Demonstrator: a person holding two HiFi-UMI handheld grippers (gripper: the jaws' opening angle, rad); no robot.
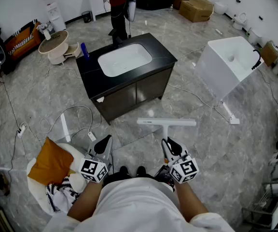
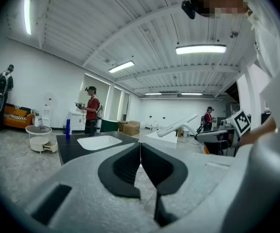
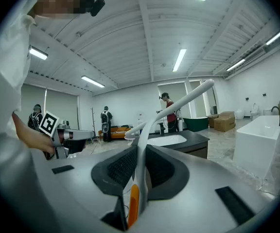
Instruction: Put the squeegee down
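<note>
The squeegee (image 1: pixel 166 123) is white and T-shaped, its blade held level above the floor in front of me. Its handle runs back into my right gripper (image 1: pixel 171 148), which is shut on it. In the right gripper view the white handle with an orange part (image 3: pixel 139 178) sits pinched between the dark pads (image 3: pixel 122 168), and the blade (image 3: pixel 179 103) sticks up and forward. My left gripper (image 1: pixel 102 147) hangs beside it on the left, shut with nothing between its pads (image 2: pixel 125 166). The left gripper view shows the squeegee (image 2: pixel 178 126) off to the right.
A black cabinet (image 1: pixel 129 88) with a white sink (image 1: pixel 125 59) stands ahead. A white freestanding basin (image 1: pixel 228 62) is to the right. Cables (image 1: pixel 74 115) trail over the marble floor. An orange cushion (image 1: pixel 52 161) lies on a white seat at my left. A person in red (image 1: pixel 118 8) stands beyond.
</note>
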